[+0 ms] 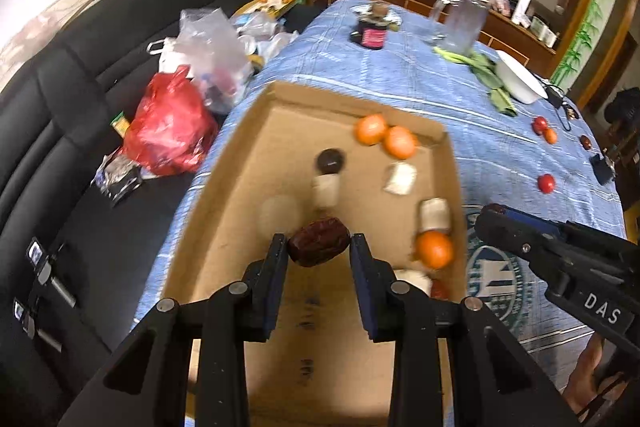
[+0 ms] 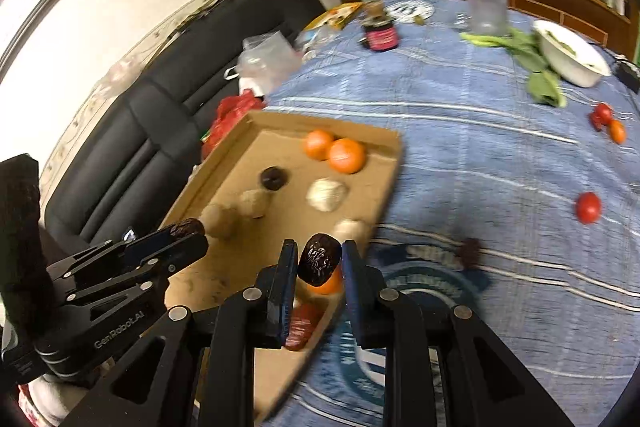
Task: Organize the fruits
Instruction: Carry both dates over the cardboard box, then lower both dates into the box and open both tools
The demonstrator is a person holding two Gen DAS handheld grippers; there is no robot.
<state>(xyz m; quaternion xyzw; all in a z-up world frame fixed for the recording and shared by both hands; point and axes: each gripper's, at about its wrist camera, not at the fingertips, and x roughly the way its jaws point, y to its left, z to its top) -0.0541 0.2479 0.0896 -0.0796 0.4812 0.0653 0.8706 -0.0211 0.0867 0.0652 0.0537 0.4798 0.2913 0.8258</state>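
Observation:
My left gripper point(image 1: 319, 245) is shut on a wrinkled dark red date point(image 1: 319, 242), held above the cardboard tray point(image 1: 224, 227). In the right wrist view my right gripper point(image 2: 319, 261) is shut on a second dark date point(image 2: 319, 264), over the tray's near right edge point(image 2: 380, 211). The tray holds oranges point(image 2: 346, 155), a dark round fruit point(image 2: 273, 178), several pale lumps point(image 2: 327, 194) and another orange point(image 1: 435, 249). Loose red tomatoes point(image 2: 588, 207) and a small orange fruit point(image 2: 617, 131) lie on the blue cloth to the right. The left gripper point(image 2: 188, 233) also shows at the left of the right wrist view.
A dark jar point(image 1: 372, 35), a clear pitcher point(image 1: 464, 23), green leaves point(image 1: 492, 79) and a white bowl point(image 1: 520, 79) stand at the table's far end. A black sofa point(image 1: 80, 99) with a red bag point(image 1: 168, 127) and plastic bags point(image 1: 212, 47) lies left.

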